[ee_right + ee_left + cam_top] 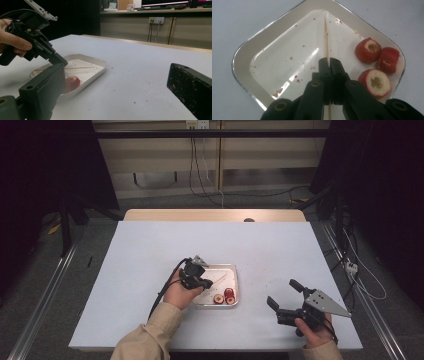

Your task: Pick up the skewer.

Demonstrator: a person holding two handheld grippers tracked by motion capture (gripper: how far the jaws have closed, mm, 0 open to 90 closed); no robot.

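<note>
bench (150,245): white top, loads of bare room to the left of the tray, behind it and out to the far edge; just a few crumbs scattered right of the tray.
tray (232,270): small, shallow, rounded corners, sitting around the middle of the bench toward the near side, well clear of every bench edge. Inside it's speckled with red bits.
skewer (326,37): thin wooden stick lying flat on the tray floor, running from under the left jaws toward the tray's far corner in the left gripper view.
fruit (368,50): three cored red pieces bunched in one corner of the tray, right up against the rim, touching or nearly touching each other. They sit off to the side of the skewer, apart from it.
left gripper (328,62): over the tray's left part, tilted down, jaws pinched together on the skewer near its near end. Hand (180,292) wraps the handle from the near side.
right gripper (285,294): parked well right of the tray near the bench's front edge, jaws spread wide with nothing between them, bare bench in the gap.
</note>
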